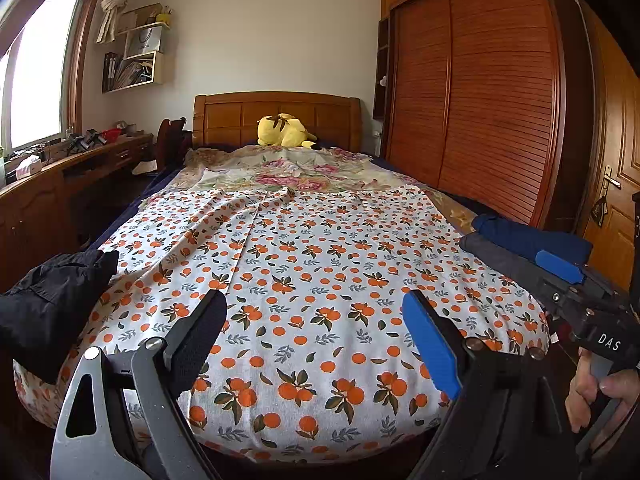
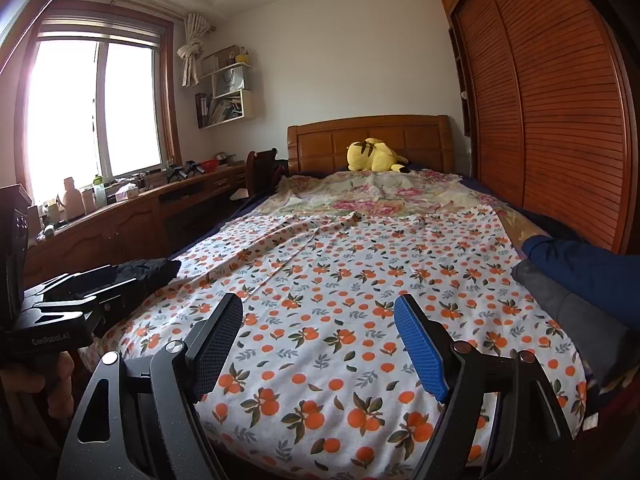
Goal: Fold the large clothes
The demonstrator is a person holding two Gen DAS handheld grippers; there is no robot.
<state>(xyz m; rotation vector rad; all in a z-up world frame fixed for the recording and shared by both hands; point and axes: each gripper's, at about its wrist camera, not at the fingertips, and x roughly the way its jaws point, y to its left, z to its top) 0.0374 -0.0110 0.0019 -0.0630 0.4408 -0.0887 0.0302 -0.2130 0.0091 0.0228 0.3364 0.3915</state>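
Observation:
A black garment (image 1: 52, 300) lies crumpled at the bed's near left edge; it also shows in the right wrist view (image 2: 148, 272). Folded grey (image 1: 504, 260) and dark blue (image 1: 532, 238) clothes lie at the bed's right edge, also in the right wrist view (image 2: 576, 312). My left gripper (image 1: 316, 328) is open and empty above the orange-print sheet (image 1: 320, 264). My right gripper (image 2: 320, 328) is open and empty above the same sheet (image 2: 340, 288). The right gripper's body also shows in the left wrist view (image 1: 576, 288), next to the folded clothes. The left gripper's body shows in the right wrist view (image 2: 72, 300), next to the black garment.
A yellow plush toy (image 1: 286, 131) sits by the wooden headboard (image 1: 276, 112). A floral sheet (image 1: 288, 168) covers the far half of the bed. A wooden desk (image 1: 72, 168) with clutter runs along the left under the window. A slatted wardrobe (image 1: 480, 100) stands on the right.

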